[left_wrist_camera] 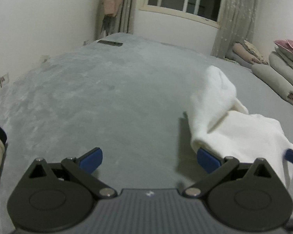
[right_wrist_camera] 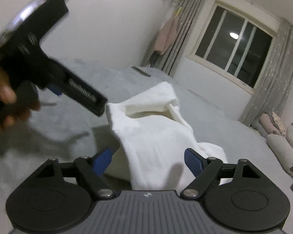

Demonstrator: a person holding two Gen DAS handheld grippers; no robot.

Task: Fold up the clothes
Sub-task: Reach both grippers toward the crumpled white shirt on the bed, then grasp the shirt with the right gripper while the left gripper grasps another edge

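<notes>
White garment (right_wrist_camera: 156, 134) lies bunched on the grey bed (left_wrist_camera: 97, 97), not flat. Both jaws wide, gripping nothing: left hand-held gripper (left_wrist_camera: 149, 159) beside it, right hand-held gripper (right_wrist_camera: 148, 160) straddling its near edge. Likely mid-fold; an edge needs pinching.

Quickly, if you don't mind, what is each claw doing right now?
Left claw: open, holding nothing; the white garment lies beside its right finger.
Right claw: open, white garment between its fingers, not gripped.

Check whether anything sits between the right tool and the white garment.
Nothing visible does. The right tool is open, and the white garment lies directly between its fingers on the grey bed. The left tool hovers off to the side, not in the way.
</notes>
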